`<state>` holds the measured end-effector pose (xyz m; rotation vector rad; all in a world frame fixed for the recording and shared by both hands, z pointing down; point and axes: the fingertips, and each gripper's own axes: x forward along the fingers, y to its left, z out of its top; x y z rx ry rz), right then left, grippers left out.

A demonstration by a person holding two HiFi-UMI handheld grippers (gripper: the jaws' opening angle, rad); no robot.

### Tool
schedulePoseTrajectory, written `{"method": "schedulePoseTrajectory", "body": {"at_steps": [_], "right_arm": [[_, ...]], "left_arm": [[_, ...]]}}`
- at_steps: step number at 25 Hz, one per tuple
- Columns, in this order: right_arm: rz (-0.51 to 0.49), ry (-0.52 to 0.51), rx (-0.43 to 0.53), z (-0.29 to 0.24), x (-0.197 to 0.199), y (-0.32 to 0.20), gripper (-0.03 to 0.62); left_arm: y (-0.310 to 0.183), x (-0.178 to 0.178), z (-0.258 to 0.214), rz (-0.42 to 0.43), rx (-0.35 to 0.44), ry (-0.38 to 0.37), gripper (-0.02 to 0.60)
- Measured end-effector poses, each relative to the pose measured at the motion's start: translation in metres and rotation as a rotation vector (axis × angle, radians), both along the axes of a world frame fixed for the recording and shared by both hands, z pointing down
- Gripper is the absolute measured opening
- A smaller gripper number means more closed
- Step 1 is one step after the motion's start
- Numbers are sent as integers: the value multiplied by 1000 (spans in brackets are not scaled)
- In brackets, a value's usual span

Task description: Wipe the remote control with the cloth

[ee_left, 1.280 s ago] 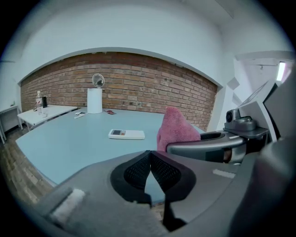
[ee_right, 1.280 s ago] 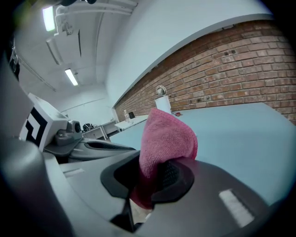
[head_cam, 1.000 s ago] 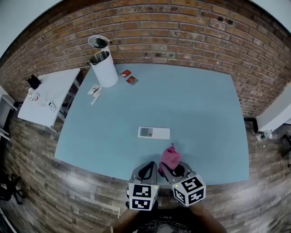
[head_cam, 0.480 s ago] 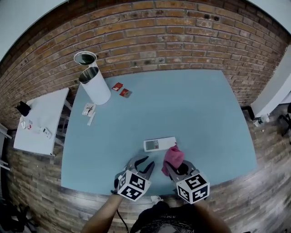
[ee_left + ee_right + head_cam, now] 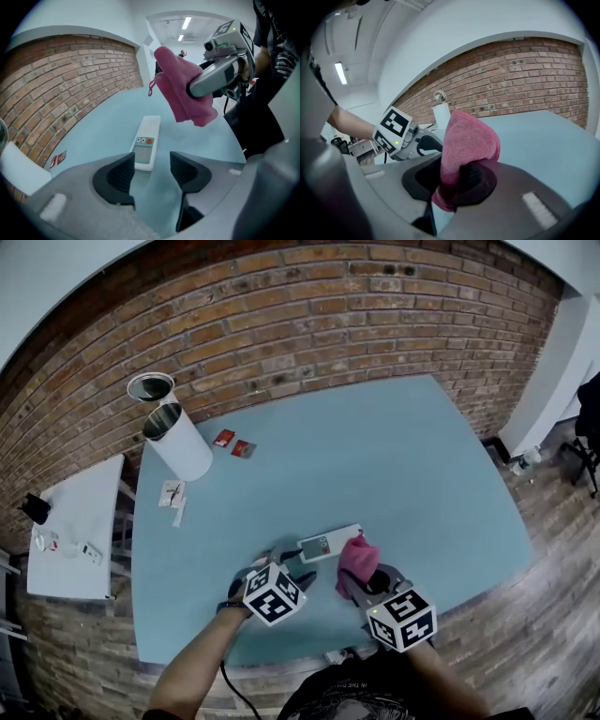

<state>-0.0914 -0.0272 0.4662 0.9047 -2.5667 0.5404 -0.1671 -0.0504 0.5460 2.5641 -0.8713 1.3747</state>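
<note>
The white remote control (image 5: 328, 545) lies flat on the blue table (image 5: 394, 456), display end toward my left gripper (image 5: 284, 563). In the left gripper view the remote (image 5: 146, 144) sits just beyond the open jaws of that gripper (image 5: 152, 171). Those jaws have just been opening and nothing is between them. My right gripper (image 5: 362, 581) is shut on a pink cloth (image 5: 357, 557), which hangs above the table right beside the remote's near right end. The cloth (image 5: 466, 143) bulges up out of the right gripper's (image 5: 454, 180) jaws.
A white cylindrical bin (image 5: 178, 442) and its round lid (image 5: 150, 386) stand at the table's far left corner. Two red packets (image 5: 232, 443) and small white items (image 5: 173, 495) lie near it. A white side table (image 5: 75, 540) stands left; a brick wall runs behind.
My left gripper moved forward and down to the remote's left end, rolled over, and its jaws went from shut to open. The right gripper carried the cloth closer to the remote.
</note>
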Motion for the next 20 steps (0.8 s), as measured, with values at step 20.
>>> {"method": "schedulePoseTrajectory", "body": {"at_steps": [20], "right_arm": [[-126, -90, -153, 17, -44, -44, 67]], "left_arm": [[-26, 5, 46, 199, -314, -47, 368]]}}
